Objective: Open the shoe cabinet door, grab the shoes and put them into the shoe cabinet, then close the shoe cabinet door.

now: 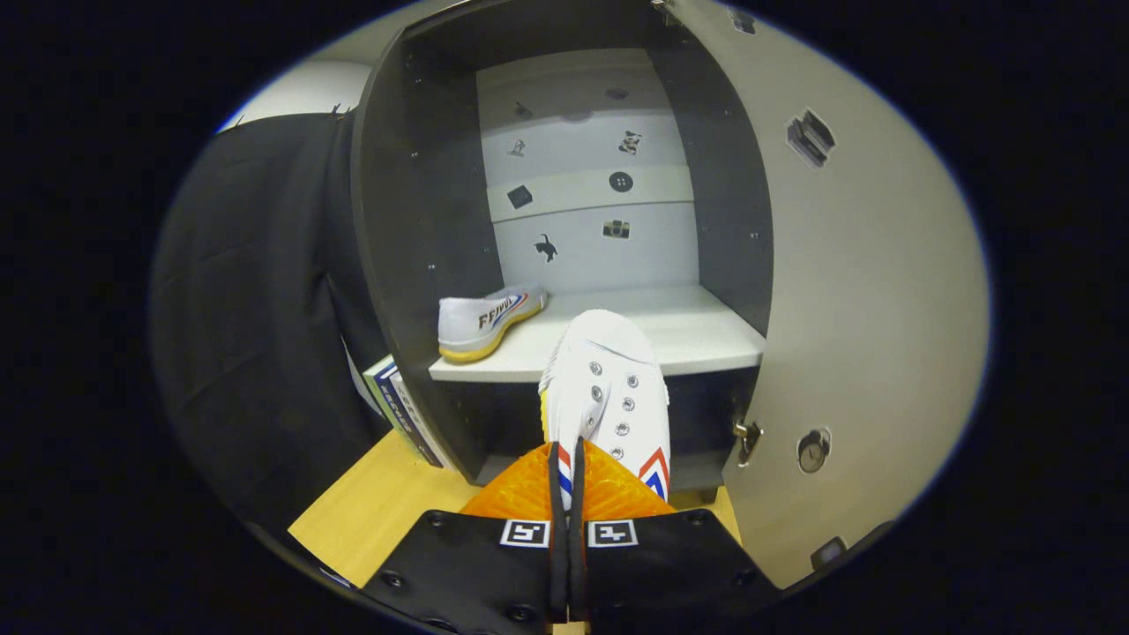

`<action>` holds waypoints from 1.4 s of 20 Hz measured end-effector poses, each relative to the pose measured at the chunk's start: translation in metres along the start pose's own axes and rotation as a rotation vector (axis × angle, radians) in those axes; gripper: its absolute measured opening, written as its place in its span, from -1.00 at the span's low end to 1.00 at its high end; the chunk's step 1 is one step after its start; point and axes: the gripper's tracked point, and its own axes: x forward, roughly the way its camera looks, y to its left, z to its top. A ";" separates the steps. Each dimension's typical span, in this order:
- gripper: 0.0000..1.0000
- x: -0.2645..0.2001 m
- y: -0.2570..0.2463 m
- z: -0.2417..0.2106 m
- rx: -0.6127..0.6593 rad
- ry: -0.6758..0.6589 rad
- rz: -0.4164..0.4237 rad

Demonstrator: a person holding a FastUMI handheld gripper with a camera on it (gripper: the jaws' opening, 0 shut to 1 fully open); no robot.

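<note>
**Carrying the second shoe to the shelf**

Holding the second shoe [605, 388] by its heel end, our claw [567, 481] has its fingers [520, 494] closed together on the shoe's rear — the toe points forward and a little up, reaching over the front edge of the white shelf [697, 339] inside the shoe cabinet [414, 220]. The cabinet door [864, 291] stands swung wide to the right, so the opening is free. One shoe [489, 322] already lies on the left part of the shelf, on its sole, toe toward the back wall.

We judge the step in hand to be setting this shoe down beside its mate. To do it well we should:

- lift the toe clear of the shelf's front edge before pushing in, since the sole could catch there;
- steer to the bare right part of the shelf, keeping apart from the placed shoe so we do not nudge it;
- go deep enough that the heel sits fully on the shelf — otherwise the door may strike it on closing;
- lower until the sole rests flat, and only then open the claw.
</note>
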 end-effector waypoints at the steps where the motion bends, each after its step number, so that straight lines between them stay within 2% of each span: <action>1: -0.97 0.008 0.000 0.012 0.006 -0.013 0.001; 8: -0.97 0.064 0.003 0.089 0.011 -0.094 0.002; 14: -0.97 0.126 0.002 0.132 0.021 -0.110 -0.021; 20: -0.97 0.185 -0.007 0.136 0.039 -0.079 -0.087; 23: -0.97 0.207 -0.007 0.124 0.030 -0.035 -0.100; 28: -0.95 0.218 -0.004 0.109 0.027 0.011 -0.119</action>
